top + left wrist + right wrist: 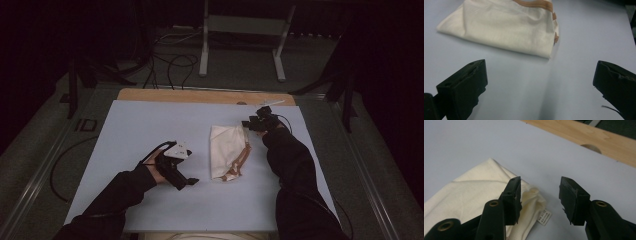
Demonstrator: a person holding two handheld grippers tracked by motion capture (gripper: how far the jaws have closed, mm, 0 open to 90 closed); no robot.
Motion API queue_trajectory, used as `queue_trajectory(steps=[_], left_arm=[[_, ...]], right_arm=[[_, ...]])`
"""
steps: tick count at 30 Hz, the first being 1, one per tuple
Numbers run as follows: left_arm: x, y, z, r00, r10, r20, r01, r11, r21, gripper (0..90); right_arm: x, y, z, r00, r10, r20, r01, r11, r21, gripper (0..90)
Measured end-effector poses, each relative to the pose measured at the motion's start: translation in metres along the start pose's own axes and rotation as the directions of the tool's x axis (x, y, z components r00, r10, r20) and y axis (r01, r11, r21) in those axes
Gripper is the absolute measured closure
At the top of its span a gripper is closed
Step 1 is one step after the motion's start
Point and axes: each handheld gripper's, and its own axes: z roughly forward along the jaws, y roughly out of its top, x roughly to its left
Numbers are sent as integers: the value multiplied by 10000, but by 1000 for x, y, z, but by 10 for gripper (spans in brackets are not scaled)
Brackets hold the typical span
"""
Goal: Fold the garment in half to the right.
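Pale blue sheeting covers the bench, with a strip of bare wood along its far edge and a dark floor with cables beyond. At the left of the high view, the left tool lies low over the sheet, its jaws spread as wide as they go with nothing between them; it points toward the middle of the bench. In the left gripper view the cream cloth bag sits ahead of those jaws and apart from them, a band of bare sheet between, with the bag's folded lower edge facing the tool. Moving to the centre, the cloth bag lies flat and folded, its long axis running from the near side to the far side of the bench, and its tan strap trails along the right edge and curls at the near corner. Further right, the right tool sits at the bag's far right corner. In the right gripper view its jaws stand partly apart, one jaw over the cloth and the other over bare sheet, with the bag's puckered corner and a small white label just below; they appear to hold nothing, though whether the lower pad brushes the fabric is hard to tell. By my reading the right tool is much the nearer, already at the corner, while the left must cross bare sheet to reach the near edge.
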Motion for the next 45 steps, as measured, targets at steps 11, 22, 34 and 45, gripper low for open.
queue_trajectory(steps=[11,22,34,45], left_arm=[[-21,-49,-25,9938,-612,-931,574,9974,-438,0],[-25,-71,-33,9864,-1089,-1227,1036,9934,-492,0],[-22,-74,-34,9807,-1320,-1441,1161,9867,-1138,0],[-18,-75,-38,9758,-1664,-1417,1426,9761,-1643,0]], right_arm=[[48,-13,-15,9964,-550,-650,547,9985,-64,482],[82,-32,-50,9888,-1347,-644,1339,9909,-170,526],[34,-23,-18,9998,-173,62,172,9998,99,604],[15,-9,26,9935,1131,-120,-1120,9913,690,583]])
